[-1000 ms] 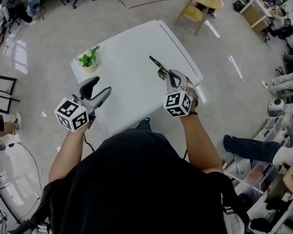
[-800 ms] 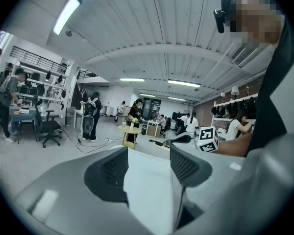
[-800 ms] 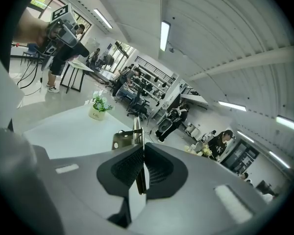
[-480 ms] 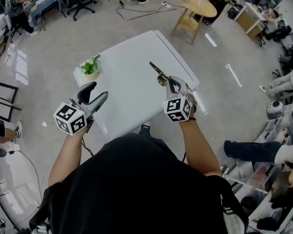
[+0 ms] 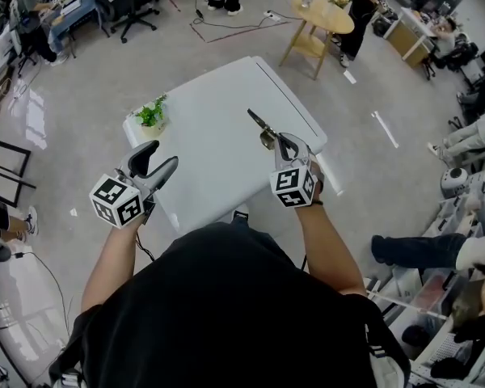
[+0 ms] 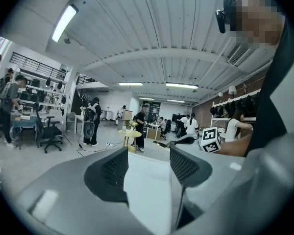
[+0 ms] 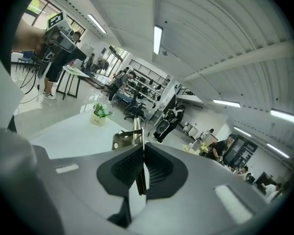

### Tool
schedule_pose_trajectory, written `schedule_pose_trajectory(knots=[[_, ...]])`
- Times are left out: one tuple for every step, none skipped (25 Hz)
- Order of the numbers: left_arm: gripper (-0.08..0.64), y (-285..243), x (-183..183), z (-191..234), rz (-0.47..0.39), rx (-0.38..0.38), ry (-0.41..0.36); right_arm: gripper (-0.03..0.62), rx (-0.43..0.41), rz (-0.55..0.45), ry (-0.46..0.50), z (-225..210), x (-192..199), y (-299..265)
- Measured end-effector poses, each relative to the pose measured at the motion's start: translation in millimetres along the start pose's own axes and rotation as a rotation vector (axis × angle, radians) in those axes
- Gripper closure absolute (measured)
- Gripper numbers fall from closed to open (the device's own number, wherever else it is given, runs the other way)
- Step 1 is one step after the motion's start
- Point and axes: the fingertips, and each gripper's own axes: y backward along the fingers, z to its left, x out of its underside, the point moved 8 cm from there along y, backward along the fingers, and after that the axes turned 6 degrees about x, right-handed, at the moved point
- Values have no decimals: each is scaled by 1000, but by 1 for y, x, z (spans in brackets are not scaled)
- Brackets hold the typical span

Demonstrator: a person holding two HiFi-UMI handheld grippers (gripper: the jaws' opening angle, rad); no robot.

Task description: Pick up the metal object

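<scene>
- The right gripper has its jaws pressed together on the thin shaft of the metal object. Only that narrow shaft sits between the ribbed pads.
- The metal object juts out past the fingertips, with its flatter, wider end pointing away from the person over the white table. It looks lifted clear of the tabletop, though the head view does not show a gap for certain.
- The left gripper has its jaws wide apart with nothing between them. It hangs by the table's near left edge, well apart from the metal object, and has no part in the grip.
- The step in hand appears to be the lift itself: the grasp is made, and what is left is to carry the piece up cleanly.
- The hold is on a slim shaft with most of the length free beyond the pads, so the piece is likely to pivot. A firm, unchanged squeeze and a straight, slow rise with a quiet wrist would suit it best.
- Smooth metal may slide through the pads if swung or jolted, so sideways sweeps are best avoided. If the shaft starts to tilt, lowering it to the table and regripping nearer its middle would be safer.
- The small potted plant stands at the table's far left corner, well apart from the lift path, so it is no obstacle.
</scene>
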Motion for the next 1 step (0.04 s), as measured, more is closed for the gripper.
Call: schedule_pose_trajectory(knots=[[175,1,1,-2,0,0,1,561,-1,0,-2,1,1,3]])
